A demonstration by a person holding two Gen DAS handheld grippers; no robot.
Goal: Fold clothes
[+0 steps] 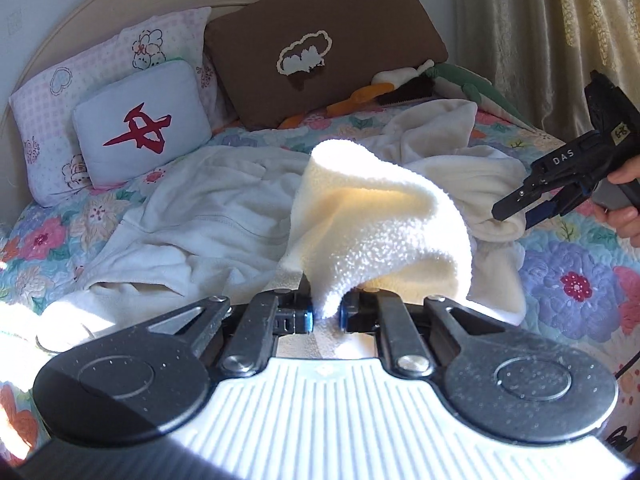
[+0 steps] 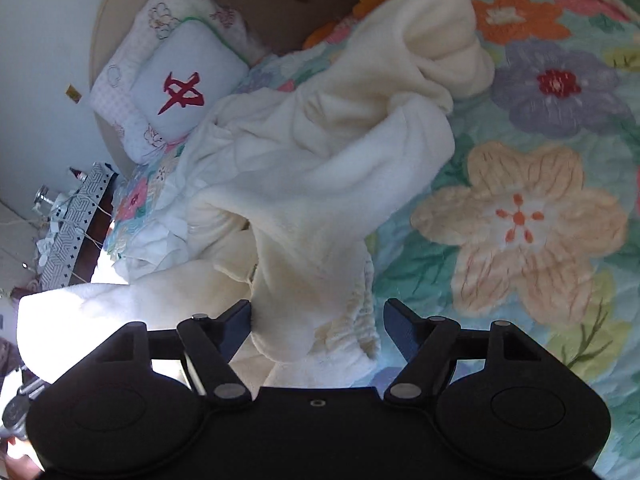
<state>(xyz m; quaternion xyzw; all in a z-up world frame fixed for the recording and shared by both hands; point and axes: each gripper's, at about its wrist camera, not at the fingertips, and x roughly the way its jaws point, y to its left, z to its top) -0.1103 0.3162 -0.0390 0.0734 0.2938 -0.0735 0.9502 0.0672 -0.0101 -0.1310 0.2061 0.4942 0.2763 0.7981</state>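
A cream fleece garment (image 1: 224, 216) lies crumpled across the middle of the bed, spread over a floral quilt (image 1: 576, 280). One fold of it is lifted into a soft hump in front of the left gripper (image 1: 325, 318), whose jaws are closed tight on a pinch of the fleece, the blue-edged pads pressing the cloth from both sides. The right gripper (image 2: 317, 322) points down at another part of the same garment near the quilt's edge; its jaws stand wide apart with a bunched, ribbed bit of the cloth lying between them, and the pads do not press on it. In the left wrist view that right gripper shows at the right side, held by a person's hand (image 1: 624, 200), its fingertips at a fold of the garment. Beyond the garment, at the head of the bed, a pale blue cushion with a red mark (image 1: 142, 124) leans on a pink checked pillow (image 1: 60, 92), beside a brown cushion (image 1: 320, 36). Orange and green soft toys (image 1: 400, 88) lie just in front of the brown cushion. A curtain (image 1: 552, 28) hangs at the right.
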